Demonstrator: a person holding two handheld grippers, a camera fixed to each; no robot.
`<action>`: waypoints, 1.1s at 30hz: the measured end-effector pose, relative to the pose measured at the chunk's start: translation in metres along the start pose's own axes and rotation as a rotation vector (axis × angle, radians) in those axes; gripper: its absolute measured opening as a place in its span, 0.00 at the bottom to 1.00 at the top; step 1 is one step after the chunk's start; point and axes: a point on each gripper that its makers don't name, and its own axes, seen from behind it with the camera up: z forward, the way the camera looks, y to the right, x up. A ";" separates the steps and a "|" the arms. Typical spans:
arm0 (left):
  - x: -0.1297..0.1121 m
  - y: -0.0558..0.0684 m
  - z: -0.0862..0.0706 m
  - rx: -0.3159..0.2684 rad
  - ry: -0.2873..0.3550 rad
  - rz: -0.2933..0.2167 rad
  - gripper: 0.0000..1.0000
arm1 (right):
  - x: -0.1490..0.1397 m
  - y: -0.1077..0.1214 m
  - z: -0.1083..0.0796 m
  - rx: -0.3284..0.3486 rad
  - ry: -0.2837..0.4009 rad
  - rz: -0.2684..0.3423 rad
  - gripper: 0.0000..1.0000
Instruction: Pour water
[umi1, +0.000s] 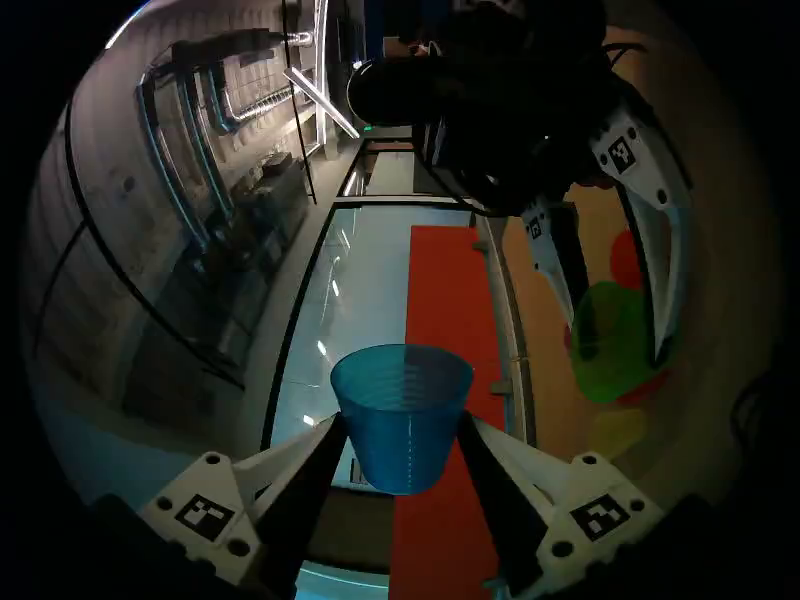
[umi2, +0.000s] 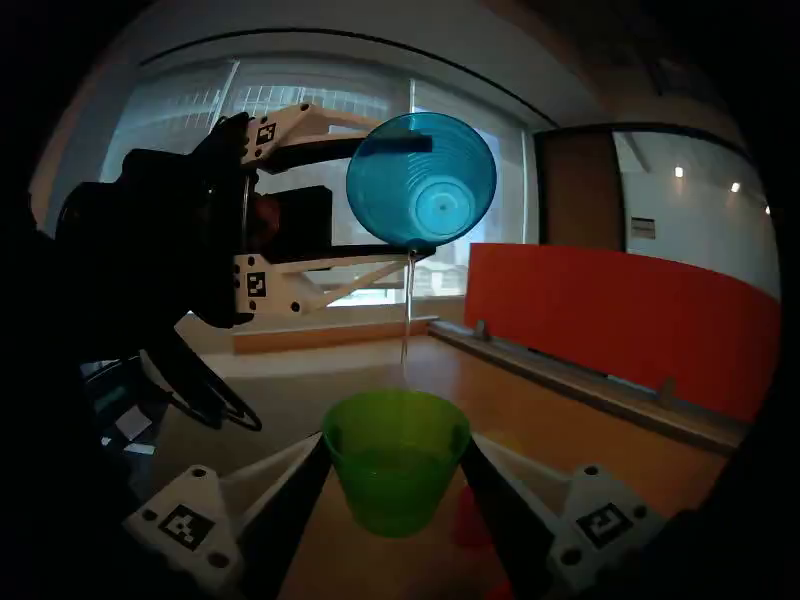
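Right claw (umi2: 397, 445), fingers clamped on both sides of upright translucent green plastic cup (umi2: 396, 480), part filled. Wooden surface (umi2: 520, 410) bare around it, open rightward to a raised edge rail (umi2: 560, 375) before an orange partition panel (umi2: 640, 320). Thin water stream (umi2: 407, 310) drops into green cup from lip of tilted translucent blue ribbed plastic cup (umi2: 421, 180) directly above, clamped between fingers of left claw (umi1: 402, 430).

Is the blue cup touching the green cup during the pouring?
Apart. The right gripper view shows the blue cup tipped above the green cup, with a clear gap between their rims; a thin stream of water crosses it.
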 end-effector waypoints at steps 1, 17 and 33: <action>0.001 0.000 0.000 0.000 0.001 0.001 0.79 | 0.000 0.000 0.000 0.000 0.000 0.000 0.89; -0.002 -0.002 0.003 0.002 0.002 0.002 0.79 | 0.001 -0.001 0.000 0.001 0.000 -0.003 0.89; -0.010 0.000 0.004 -0.009 -0.009 -0.120 0.79 | 0.004 -0.001 0.000 -0.002 0.006 -0.002 0.89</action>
